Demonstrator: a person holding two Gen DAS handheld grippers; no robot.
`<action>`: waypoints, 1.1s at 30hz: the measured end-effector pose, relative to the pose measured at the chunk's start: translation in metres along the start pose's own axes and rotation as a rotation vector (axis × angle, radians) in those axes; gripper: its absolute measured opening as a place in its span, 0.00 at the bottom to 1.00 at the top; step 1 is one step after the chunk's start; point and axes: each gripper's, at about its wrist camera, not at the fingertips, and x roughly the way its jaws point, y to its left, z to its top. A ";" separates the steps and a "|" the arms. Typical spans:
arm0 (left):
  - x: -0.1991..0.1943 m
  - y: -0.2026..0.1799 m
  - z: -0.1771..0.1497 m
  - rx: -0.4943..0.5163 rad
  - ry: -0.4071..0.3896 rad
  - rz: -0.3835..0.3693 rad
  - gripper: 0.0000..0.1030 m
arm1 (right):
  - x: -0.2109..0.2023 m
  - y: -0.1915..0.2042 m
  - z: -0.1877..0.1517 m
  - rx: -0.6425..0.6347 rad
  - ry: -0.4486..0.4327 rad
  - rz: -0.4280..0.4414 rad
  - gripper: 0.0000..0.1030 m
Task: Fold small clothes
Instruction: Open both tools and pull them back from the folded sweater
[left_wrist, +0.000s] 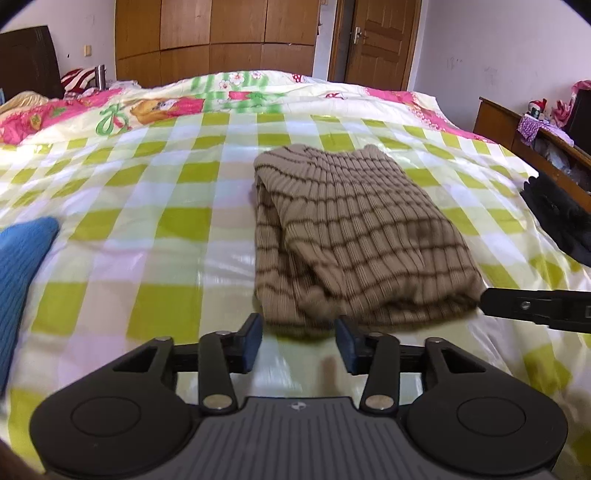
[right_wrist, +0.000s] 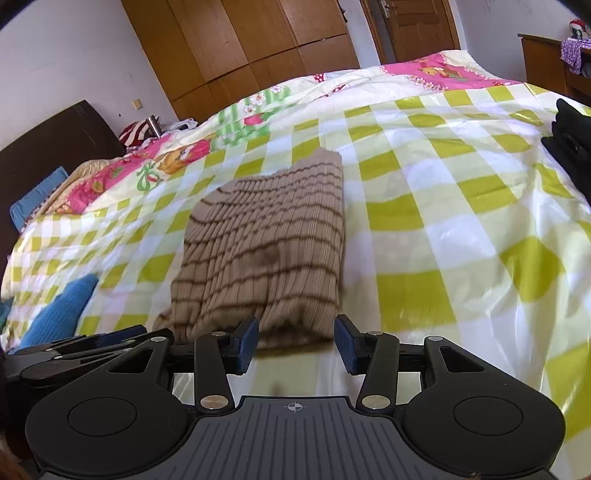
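Sweater, folded, soft ribbed knit, light; grip 6 o'clock hem; left gripper and right gripper agape, empty.

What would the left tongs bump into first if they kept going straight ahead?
Most likely the folded tan striped sweater, whose near edge lies just ahead of the open left tongs on the checked bedspread; depth is hard to judge.
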 end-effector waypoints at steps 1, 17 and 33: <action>-0.002 0.000 -0.003 -0.009 0.005 0.000 0.62 | -0.001 0.000 -0.003 0.004 0.006 0.003 0.44; -0.018 -0.004 -0.025 -0.022 -0.003 0.067 0.87 | -0.013 0.017 -0.031 -0.053 -0.005 -0.031 0.44; -0.016 -0.015 -0.030 0.033 0.024 0.119 1.00 | -0.012 0.032 -0.050 -0.126 0.031 -0.069 0.45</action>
